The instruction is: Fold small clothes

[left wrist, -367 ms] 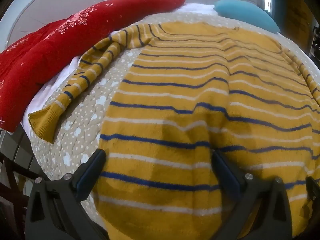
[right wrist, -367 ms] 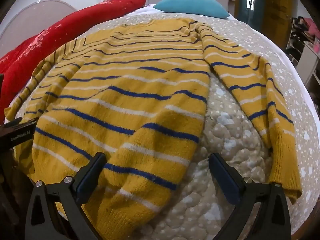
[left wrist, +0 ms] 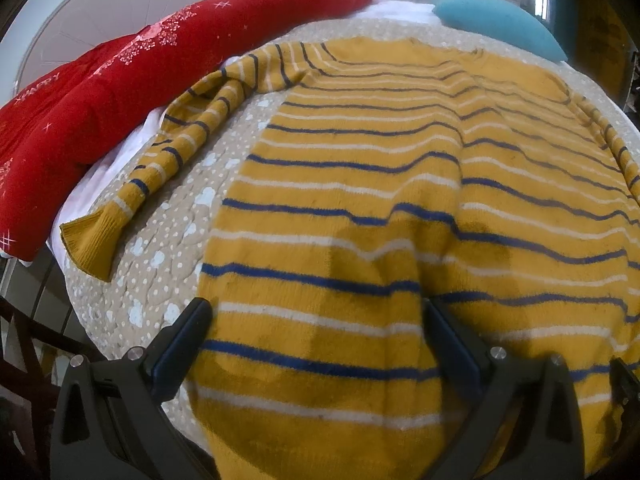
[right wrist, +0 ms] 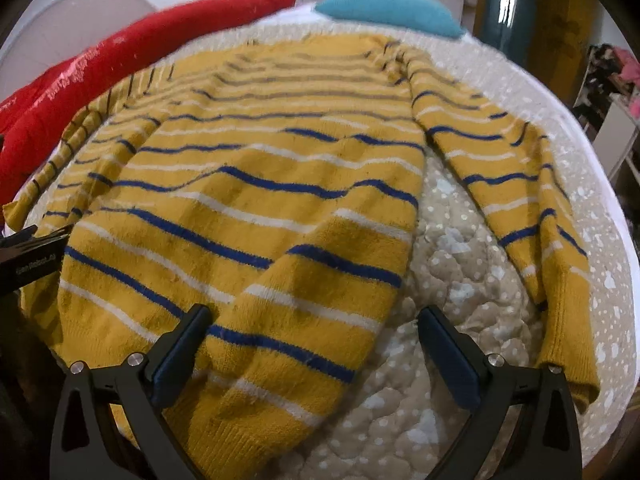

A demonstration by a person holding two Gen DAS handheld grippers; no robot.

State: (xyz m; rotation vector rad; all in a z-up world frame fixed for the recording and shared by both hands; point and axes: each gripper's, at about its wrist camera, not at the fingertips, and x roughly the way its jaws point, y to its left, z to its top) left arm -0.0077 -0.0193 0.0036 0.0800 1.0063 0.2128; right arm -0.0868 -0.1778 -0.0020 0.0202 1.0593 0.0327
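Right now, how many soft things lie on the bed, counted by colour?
Yellow striped sweater: 1
Red cushion: 1
Teal pillow: 1
Total: 3, all on the dotted quilt.

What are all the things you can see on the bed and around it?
sweater: one, mustard yellow with blue and white stripes, spread flat on the bed, both sleeves out to the sides
quilt: one, beige with white dots, under the sweater
red cushion: one, red with sparkly snowflakes, along the bed's left edge
blue pillow: one, teal, at the far end of the bed
headboard: one, pale, rounded, behind the red cushion
left hand-held gripper: one, black with blue pads, open over the sweater's hem
right hand-held gripper: one, black with blue pads, open over the hem's right corner
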